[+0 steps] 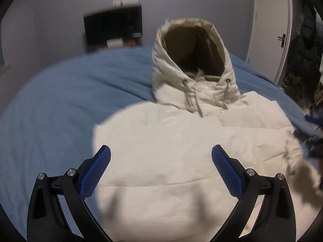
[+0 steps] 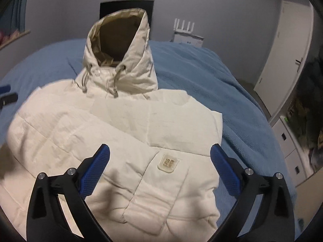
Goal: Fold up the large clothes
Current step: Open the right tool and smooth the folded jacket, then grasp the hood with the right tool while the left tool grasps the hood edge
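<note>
A cream padded hooded jacket (image 1: 171,151) lies front-up on a blue bed cover (image 1: 60,104). Its hood (image 1: 191,60) stands upright at the far end, with drawcords hanging. My left gripper (image 1: 161,153) is open and empty, just above the jacket's lower left part. In the right wrist view the jacket (image 2: 121,125) has a sleeve with a small logo patch (image 2: 168,163) folded across its front. My right gripper (image 2: 160,153) is open and empty above that sleeve. The hood (image 2: 121,56) shows here too. The left gripper's tip (image 2: 6,96) appears at the left edge.
A dark screen (image 1: 113,28) stands against the grey wall beyond the bed. A white door (image 1: 268,26) is at the right. In the right wrist view a white router (image 2: 184,26) sits on a small stand, and white drawers (image 2: 290,141) line the right side.
</note>
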`<state>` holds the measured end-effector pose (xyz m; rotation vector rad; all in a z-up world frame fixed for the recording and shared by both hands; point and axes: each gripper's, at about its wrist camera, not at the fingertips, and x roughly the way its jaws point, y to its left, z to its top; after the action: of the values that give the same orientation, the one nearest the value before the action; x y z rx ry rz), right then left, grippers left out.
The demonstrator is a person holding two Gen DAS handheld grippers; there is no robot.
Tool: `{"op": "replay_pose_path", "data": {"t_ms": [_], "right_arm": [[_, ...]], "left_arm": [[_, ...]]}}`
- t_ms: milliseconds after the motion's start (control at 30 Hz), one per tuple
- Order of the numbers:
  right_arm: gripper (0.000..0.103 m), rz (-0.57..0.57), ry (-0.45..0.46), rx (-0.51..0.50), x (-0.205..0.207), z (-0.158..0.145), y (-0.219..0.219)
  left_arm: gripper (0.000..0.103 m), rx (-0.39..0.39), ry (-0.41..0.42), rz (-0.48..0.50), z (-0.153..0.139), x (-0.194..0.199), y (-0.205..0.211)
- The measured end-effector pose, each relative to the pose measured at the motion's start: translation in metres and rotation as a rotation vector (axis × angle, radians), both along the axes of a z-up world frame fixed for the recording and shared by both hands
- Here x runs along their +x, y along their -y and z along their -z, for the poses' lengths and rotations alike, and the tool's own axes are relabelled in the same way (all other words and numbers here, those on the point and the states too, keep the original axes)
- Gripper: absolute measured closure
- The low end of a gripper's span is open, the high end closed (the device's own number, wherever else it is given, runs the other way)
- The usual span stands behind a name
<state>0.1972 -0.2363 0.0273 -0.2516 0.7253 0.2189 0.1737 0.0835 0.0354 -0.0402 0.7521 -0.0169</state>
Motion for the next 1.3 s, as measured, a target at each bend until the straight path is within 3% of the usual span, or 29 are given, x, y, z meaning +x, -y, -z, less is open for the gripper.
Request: {"op": "replay_pose_path", "data": {"t_ms": [67, 200, 333, 533, 567, 633, 733, 867, 1067, 1167, 1200, 1300], "right_arm": [[0.008, 0.008, -0.045, 0.007, 0.009, 0.014, 0.001], [0.008, 0.047, -0.181, 0.078, 0.025, 0.054, 0.014], [0.007, 0.043, -0.213, 0.161, 0.028, 0.071, 0.021], [0.007, 0.051, -0.294, 0.194, 0.036, 0.074, 0.024], [0.007, 0.047, -0.292, 0.174, 0.036, 0.07, 0.023], [0.007, 0.049, -0.204, 0.135, 0.034, 0.053, 0.018], [0.007, 0.009, -0.107, 0.143, 0.043, 0.027, 0.006], [0.007, -0.014, -0.104, 0.192, 0.085, 0.005, -0.018], [0.007, -0.008, 0.02, 0.191, 0.164, -0.036, -0.077], [0.009, 0.02, 0.05, 0.21, 0.205, -0.046, -0.1], [0.011, 0.019, 0.044, 0.223, 0.215, -0.046, -0.105], [0.043, 0.015, 0.026, 0.18, 0.232, -0.042, -0.117]], "left_arm": [[0.007, -0.032, -0.028, 0.002, 0.013, 0.012, 0.002], [0.007, 0.006, -0.133, 0.011, 0.054, 0.029, 0.005], [0.005, 0.005, -0.108, 0.023, 0.076, 0.025, 0.001], [0.005, 0.023, -0.135, 0.032, 0.077, 0.029, 0.004], [0.005, 0.033, -0.147, 0.039, 0.076, 0.032, 0.006], [0.006, 0.032, -0.139, 0.041, 0.066, 0.034, 0.006], [0.006, 0.027, -0.116, 0.046, 0.051, 0.044, 0.004], [0.006, 0.025, -0.103, 0.02, 0.03, 0.077, -0.004], [0.006, 0.044, -0.086, -0.035, 0.01, 0.124, -0.014], [0.007, 0.004, -0.09, -0.065, 0.005, 0.136, -0.023], [0.007, -0.017, -0.092, -0.064, 0.004, 0.139, -0.026], [0.007, -0.003, -0.092, -0.068, 0.002, 0.147, -0.03]]}}
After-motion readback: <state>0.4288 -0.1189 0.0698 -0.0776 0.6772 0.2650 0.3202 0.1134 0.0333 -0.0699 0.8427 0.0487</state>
